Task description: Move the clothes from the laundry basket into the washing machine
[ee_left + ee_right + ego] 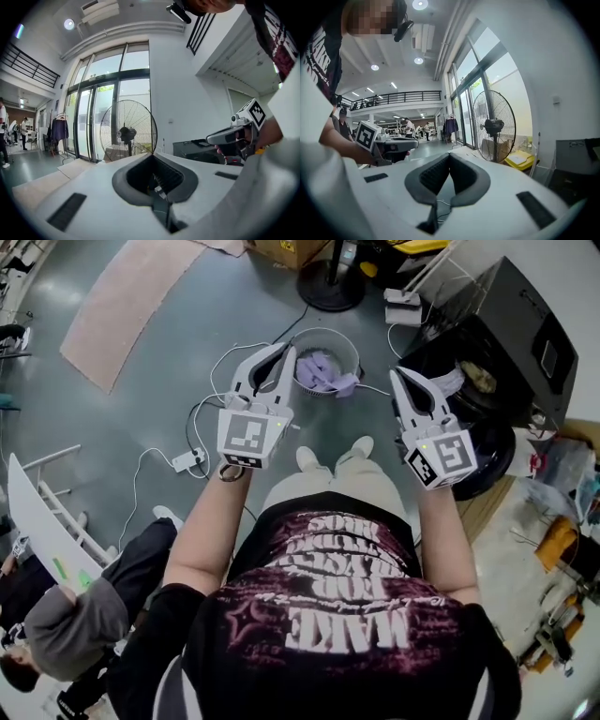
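The round white laundry basket [349, 345] stands on the floor ahead of my feet, with lavender clothes [319, 371] in it. The black washing machine [511, 315] is to the right, its front opening [476, 381] facing the basket. My left gripper [284, 352] hangs over the basket's left rim, jaws shut and empty. My right gripper [397, 375] is between basket and machine, also shut and empty. In the left gripper view the left gripper's [152, 155] jaws meet with nothing between them. The right gripper's [449, 154] jaws do the same in the right gripper view. Both point almost level.
A standing fan [129, 133] has its base [330, 282] beyond the basket. A power strip [187, 460] with white cables lies on the floor at left. A rug [127, 296] lies far left. A person [75, 615] sits at lower left beside a white board [37, 521].
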Demonstrator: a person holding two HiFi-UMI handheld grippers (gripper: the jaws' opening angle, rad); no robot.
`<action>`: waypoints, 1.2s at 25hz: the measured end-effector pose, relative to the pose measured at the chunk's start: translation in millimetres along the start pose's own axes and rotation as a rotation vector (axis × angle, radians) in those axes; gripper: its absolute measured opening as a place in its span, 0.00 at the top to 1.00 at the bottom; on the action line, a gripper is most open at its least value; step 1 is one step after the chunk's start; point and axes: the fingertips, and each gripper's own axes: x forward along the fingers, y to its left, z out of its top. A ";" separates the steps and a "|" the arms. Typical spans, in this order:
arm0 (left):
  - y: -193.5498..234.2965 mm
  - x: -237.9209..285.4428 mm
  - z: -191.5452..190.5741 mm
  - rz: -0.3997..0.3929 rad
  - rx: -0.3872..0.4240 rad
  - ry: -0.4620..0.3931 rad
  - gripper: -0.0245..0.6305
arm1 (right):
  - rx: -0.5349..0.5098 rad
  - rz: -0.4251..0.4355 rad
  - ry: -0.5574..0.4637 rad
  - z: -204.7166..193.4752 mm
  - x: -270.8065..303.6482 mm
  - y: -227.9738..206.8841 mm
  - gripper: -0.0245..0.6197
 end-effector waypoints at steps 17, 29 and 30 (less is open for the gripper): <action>-7.8 24.7 -127.7 0.083 -0.080 0.177 0.96 | 0.127 0.024 0.180 -151.9 22.9 -64.9 0.95; -13.2 61.4 -189.6 0.096 -0.089 0.211 0.96 | 0.096 0.086 0.259 -225.3 68.1 -87.1 0.95; -13.7 65.8 -195.7 0.095 -0.086 0.214 0.96 | 0.097 0.088 0.264 -232.1 71.0 -90.0 0.95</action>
